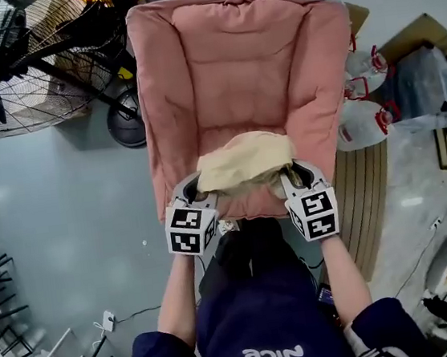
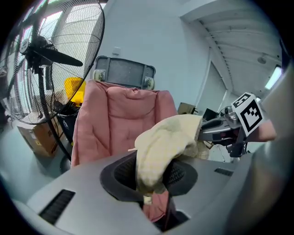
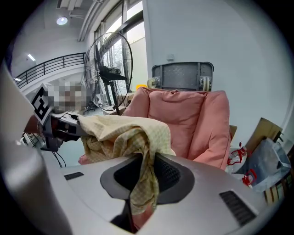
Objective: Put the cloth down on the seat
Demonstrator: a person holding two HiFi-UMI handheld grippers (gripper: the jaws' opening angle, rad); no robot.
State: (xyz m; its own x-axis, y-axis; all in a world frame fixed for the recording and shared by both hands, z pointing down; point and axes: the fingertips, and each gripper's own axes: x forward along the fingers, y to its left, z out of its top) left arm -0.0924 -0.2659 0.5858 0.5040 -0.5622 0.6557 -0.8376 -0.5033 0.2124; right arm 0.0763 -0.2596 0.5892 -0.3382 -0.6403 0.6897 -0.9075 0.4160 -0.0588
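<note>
1. Dark blue shirt [image 1: 261, 322]: white print "nice" with a small smile mark beside it, seen upside down in the head view.
2. Left tool [image 1: 194, 188] and right tool [image 1: 298, 175]: each cube carries black-and-white square code markers.
</note>
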